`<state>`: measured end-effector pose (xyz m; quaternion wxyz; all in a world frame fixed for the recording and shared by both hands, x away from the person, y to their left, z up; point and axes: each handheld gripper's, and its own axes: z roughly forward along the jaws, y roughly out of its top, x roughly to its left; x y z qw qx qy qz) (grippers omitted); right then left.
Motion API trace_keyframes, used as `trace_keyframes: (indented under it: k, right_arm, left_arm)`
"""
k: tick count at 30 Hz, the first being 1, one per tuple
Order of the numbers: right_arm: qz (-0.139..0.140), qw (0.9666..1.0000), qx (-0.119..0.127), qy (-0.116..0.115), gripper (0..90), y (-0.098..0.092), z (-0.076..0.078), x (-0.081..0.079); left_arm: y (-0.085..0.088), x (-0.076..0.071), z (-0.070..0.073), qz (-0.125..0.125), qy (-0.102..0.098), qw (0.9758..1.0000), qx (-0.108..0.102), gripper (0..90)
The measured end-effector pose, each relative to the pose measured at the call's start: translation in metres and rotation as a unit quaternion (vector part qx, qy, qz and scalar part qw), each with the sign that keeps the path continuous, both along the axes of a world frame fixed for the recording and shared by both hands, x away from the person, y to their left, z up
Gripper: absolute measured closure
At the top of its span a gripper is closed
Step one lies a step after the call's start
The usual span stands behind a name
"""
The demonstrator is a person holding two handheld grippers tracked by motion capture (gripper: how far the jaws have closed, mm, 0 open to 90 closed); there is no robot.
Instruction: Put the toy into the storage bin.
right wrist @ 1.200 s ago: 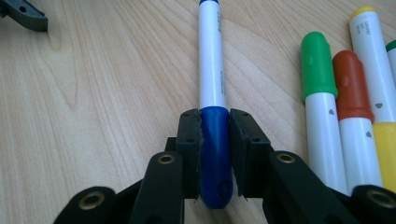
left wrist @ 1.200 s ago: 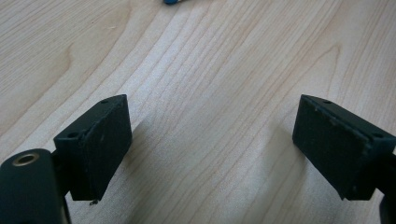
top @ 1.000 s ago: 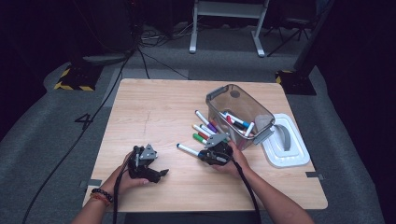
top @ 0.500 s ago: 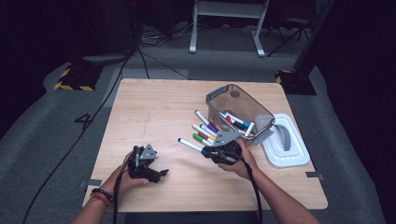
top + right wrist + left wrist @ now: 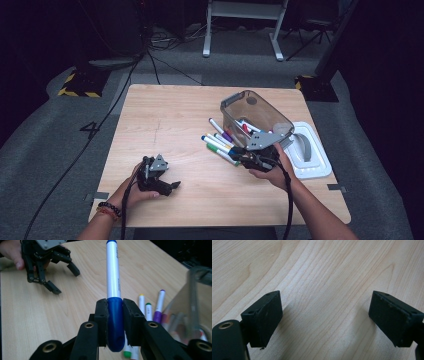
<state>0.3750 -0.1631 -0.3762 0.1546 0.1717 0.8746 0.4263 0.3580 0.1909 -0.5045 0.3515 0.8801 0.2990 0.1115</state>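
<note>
My right gripper point(image 5: 115, 315) is shut on the blue cap of a white marker point(image 5: 113, 272), which points up and away from the jaws. In the high view this gripper point(image 5: 241, 158) hangs above the table just in front of a clear plastic bin point(image 5: 235, 105) that lies tipped on its side. Several markers point(image 5: 220, 137) spill from the bin's mouth onto the wood. My left gripper point(image 5: 172, 186) rests near the front left of the table. Its jaws stand open over bare wood point(image 5: 324, 290) with nothing between them.
A white lid point(image 5: 315, 162) lies right of the bin at the table's right edge. Purple point(image 5: 158, 307), green point(image 5: 148, 311) and yellow-tipped markers lie beside the bin wall point(image 5: 197, 290). The left gripper point(image 5: 65, 282) and its hand show farther off.
My right gripper has lifted the marker off the table and carried it right, toward the bin's mouth. The left hand has stayed put.
</note>
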Motion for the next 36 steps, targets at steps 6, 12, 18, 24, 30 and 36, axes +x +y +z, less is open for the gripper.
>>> trace_keyframes:
  k: [6,12,18,24,30,36]
  right_arm:
    - [-0.015,0.9997,0.01,-0.014,75.3,-0.014,0.02,0.002]
    - [-0.043,0.9985,0.016,-0.03,75.3,-0.032,0.036,0.009]
    - [-0.08,0.9961,0.018,-0.033,75.3,-0.049,0.044,0.022]
    - [-0.111,0.9934,0.008,-0.028,75.3,-0.062,0.043,0.042]
    - [-0.131,0.9913,0.0,-0.01,75.3,-0.067,0.043,0.061]
    - [-0.151,0.9881,-0.028,0.008,75.3,-0.064,0.033,0.082]
  left_arm:
    - [0.0,0.0,0.0,0.0,0.0,1.0,0.0,12.3]
    - [0.0,0.0,0.0,0.0,0.0,1.0,0.0,12.3]
    - [0.0,0.0,0.0,0.0,0.0,1.0,0.0,12.3]
    - [0.0,0.0,0.0,0.0,0.0,1.0,0.0,12.3]
    - [0.0,0.0,0.0,0.0,0.0,1.0,0.0,12.3]
    - [0.0,0.0,0.0,0.0,0.0,1.0,0.0,12.3]
